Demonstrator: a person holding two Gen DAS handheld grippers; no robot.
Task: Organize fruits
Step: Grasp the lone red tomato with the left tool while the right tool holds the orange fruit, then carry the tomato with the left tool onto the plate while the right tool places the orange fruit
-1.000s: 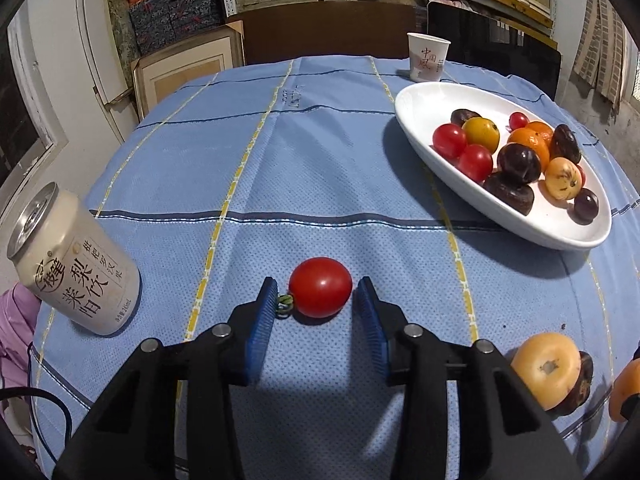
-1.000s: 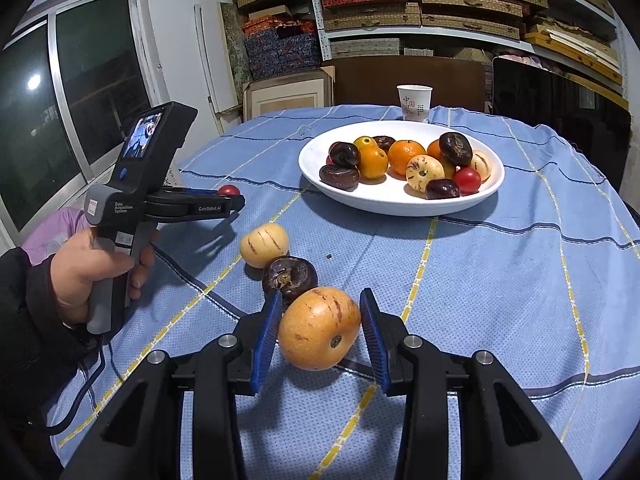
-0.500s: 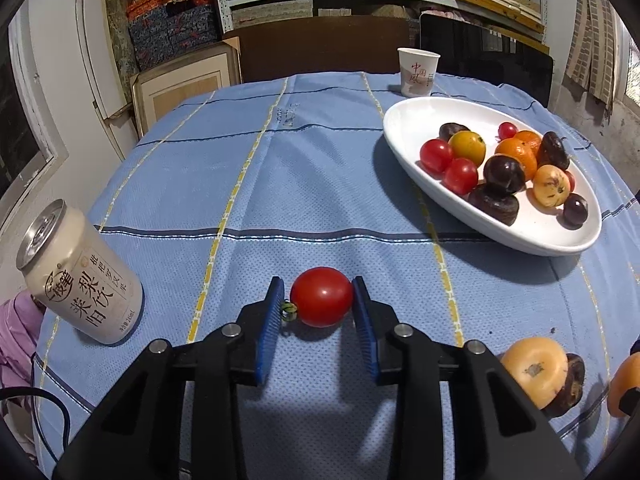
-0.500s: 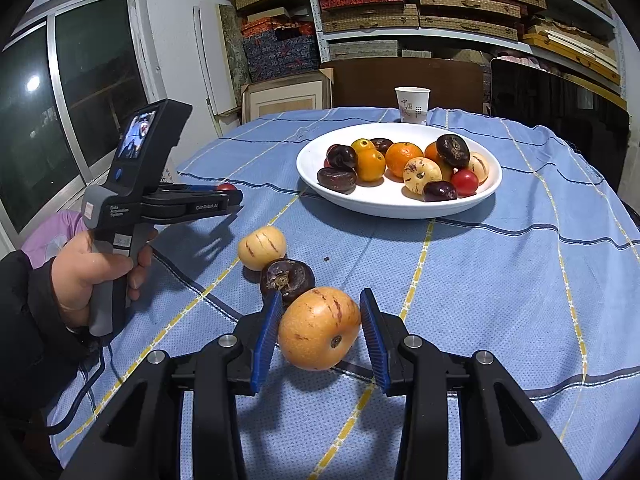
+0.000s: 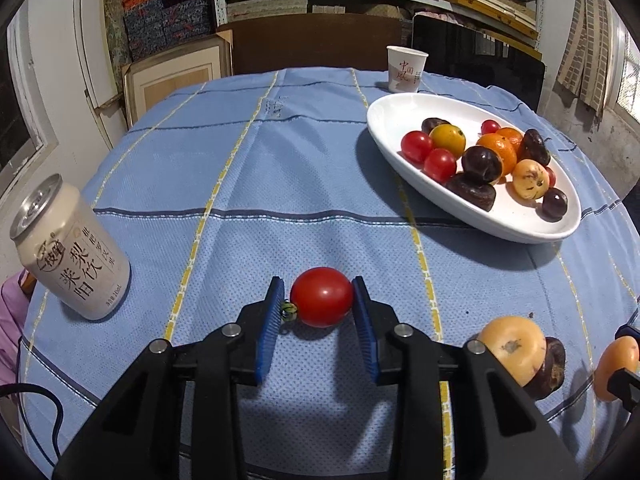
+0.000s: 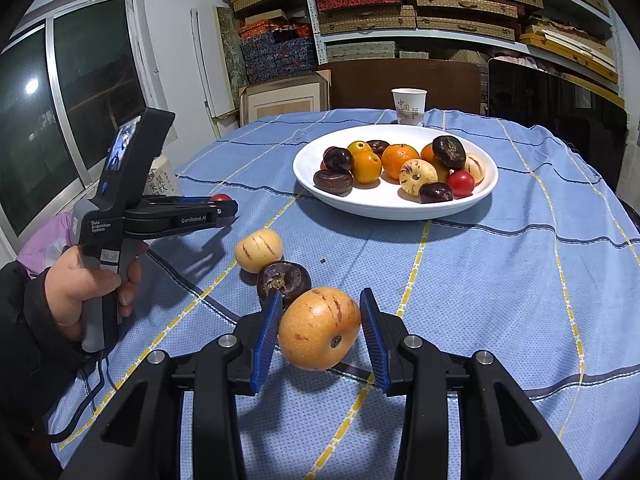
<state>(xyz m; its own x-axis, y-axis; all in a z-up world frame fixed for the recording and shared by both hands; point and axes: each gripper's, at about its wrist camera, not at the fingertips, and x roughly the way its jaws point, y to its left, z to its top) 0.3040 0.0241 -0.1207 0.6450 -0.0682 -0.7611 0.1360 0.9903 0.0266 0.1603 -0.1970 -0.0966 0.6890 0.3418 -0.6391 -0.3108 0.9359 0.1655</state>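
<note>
A red tomato (image 5: 322, 296) with a small green stem sits between the blue pads of my left gripper (image 5: 318, 300), which is shut on it close above the blue cloth. Seen from the right wrist view, that left gripper (image 6: 224, 204) is held by a hand, the tomato (image 6: 221, 197) at its tip. My right gripper (image 6: 320, 320) is shut on a striped orange fruit (image 6: 318, 328). A pale yellow fruit (image 6: 258, 250) and a dark brown fruit (image 6: 284, 280) lie on the cloth just beyond it. The white oval plate (image 6: 384, 208) farther back holds several fruits.
A beige drink can (image 5: 72, 256) stands at the left near the table edge. A paper cup (image 5: 405, 69) stands behind the plate (image 5: 520, 224). Shelves with boxes, a brown board and a dark screen rise beyond the far edge.
The left jaws have closed in from either side of the tomato until the pads touch it. The right gripper and its orange fruit have kept still.
</note>
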